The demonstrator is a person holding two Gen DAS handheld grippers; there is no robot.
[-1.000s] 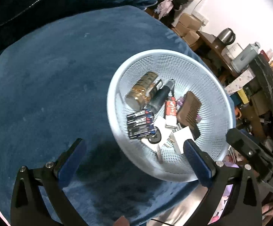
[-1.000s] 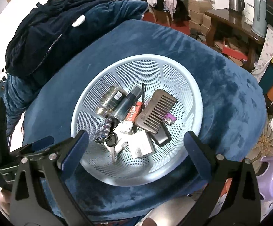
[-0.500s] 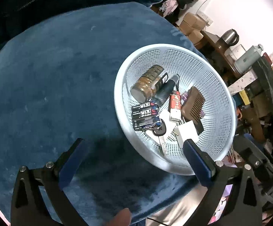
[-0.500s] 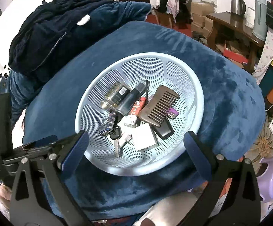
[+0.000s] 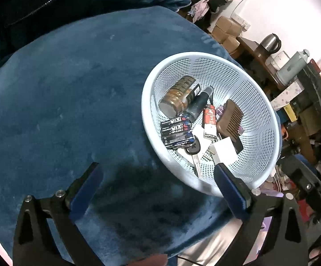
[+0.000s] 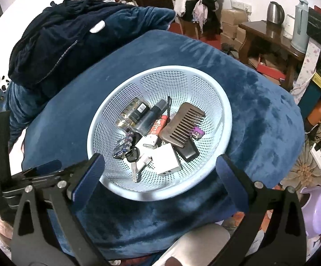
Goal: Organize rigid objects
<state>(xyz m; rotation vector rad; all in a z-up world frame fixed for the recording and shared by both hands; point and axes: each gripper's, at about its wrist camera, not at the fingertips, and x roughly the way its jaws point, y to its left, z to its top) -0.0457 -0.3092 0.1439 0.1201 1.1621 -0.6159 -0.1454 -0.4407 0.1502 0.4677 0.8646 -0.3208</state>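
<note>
A pale blue mesh basket (image 6: 98,119) sits on a round surface covered in blue velvet (image 5: 60,99). Inside it lie a gold-brown can (image 5: 178,95), a dark bottle (image 5: 199,106), a red and white tube (image 5: 209,119), a pack of batteries (image 5: 177,130), a brown comb (image 6: 182,124), a white charger block (image 6: 167,159) and a black-headed key (image 6: 133,155). My right gripper (image 6: 159,158) hangs open above the basket's near rim. My left gripper (image 5: 157,168) is open over the cloth, left of the basket (image 5: 147,93). Neither holds anything.
A dark blue jacket (image 6: 60,44) is heaped at the far side of the blue surface. To the right stand a wooden side table (image 6: 271,33) with a kettle (image 6: 275,8), cardboard boxes and a purple stool (image 6: 318,210) on the floor.
Both grippers have drawn back a little from the basket. In the left wrist view the basket has slid to the right. Both grippers stayed open.
</note>
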